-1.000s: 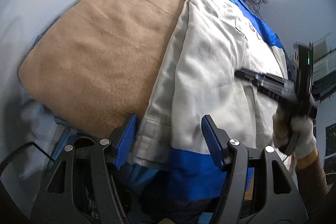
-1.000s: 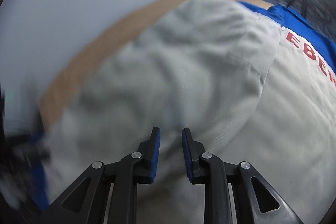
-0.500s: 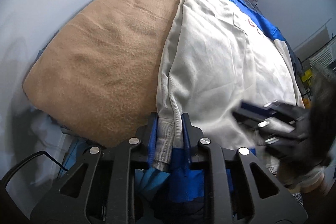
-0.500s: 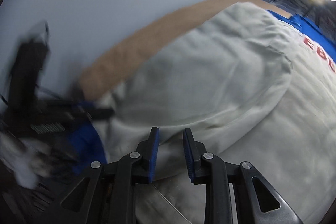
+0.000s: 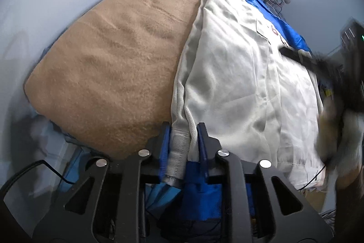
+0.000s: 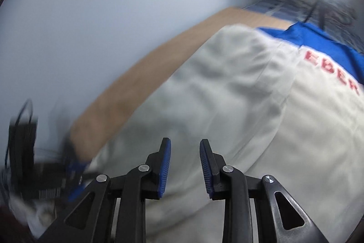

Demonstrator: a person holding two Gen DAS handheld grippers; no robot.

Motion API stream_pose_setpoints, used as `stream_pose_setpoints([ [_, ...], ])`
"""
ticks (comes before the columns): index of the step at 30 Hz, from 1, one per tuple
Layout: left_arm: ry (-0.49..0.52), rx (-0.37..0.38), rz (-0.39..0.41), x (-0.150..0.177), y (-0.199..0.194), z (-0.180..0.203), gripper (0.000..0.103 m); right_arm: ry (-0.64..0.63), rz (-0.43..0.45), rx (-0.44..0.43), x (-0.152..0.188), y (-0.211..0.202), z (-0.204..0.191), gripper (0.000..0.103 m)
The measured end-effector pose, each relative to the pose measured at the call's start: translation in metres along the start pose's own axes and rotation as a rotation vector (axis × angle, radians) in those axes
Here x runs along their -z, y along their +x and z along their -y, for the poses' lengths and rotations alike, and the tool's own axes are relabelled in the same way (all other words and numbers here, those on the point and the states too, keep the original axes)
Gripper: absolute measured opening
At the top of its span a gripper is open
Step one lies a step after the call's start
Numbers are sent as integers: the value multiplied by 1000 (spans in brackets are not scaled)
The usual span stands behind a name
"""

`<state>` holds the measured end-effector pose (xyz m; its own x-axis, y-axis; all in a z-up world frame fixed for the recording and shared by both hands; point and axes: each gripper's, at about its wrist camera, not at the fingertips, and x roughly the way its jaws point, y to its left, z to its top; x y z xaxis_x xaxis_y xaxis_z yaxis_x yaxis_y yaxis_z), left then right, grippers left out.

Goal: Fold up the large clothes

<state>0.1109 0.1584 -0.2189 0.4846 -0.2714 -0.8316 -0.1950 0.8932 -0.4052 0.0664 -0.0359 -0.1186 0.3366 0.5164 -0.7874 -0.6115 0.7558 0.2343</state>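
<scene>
1. The left gripper (image 5: 183, 142) is nearly closed, its blue pads pinching the cuffed hem of the grey-and-blue jacket (image 5: 238, 74), which lies on the tan blanket (image 5: 113, 65) along its right edge.
2. The right gripper (image 6: 185, 165), partly open and empty, hovers above the jacket.
3. Risk, as I judge it: the thick cuff slips from the narrow pinch when lifted, collapsing the fold.

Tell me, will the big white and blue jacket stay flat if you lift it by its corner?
Probably not. The jacket looks soft and creased, so it should droop from the left gripper. It likely won't slide much on the fuzzy tan blanket.
</scene>
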Motion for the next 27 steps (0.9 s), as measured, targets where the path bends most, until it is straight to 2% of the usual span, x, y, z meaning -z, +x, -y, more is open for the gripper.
stream_pose_setpoints([
  [5,-1,6,10,2,-3,0,18,115,60,98,-73,38,55,26],
  [11,-6,13,14,-1,-6,2,17,280,75,131,-137,92,110,21],
  [15,-6,20,21,0,-11,3,17,300,64,177,-164,129,124,21],
  [19,3,44,30,-3,-15,8,16,320,-3,185,-173,174,128,21],
  [22,26,54,49,-2,-22,12,16,286,-9,211,-178,179,123,24],
  [23,32,61,56,-1,-25,15,16,291,-25,211,-181,177,123,27],
  [25,51,69,69,-1,-29,21,16,337,-44,187,-183,166,123,40],
  [26,61,74,76,-1,-31,25,16,358,-44,154,-182,157,120,55],
  [27,73,77,82,-1,-33,28,16,368,-41,119,-180,148,114,63],
])
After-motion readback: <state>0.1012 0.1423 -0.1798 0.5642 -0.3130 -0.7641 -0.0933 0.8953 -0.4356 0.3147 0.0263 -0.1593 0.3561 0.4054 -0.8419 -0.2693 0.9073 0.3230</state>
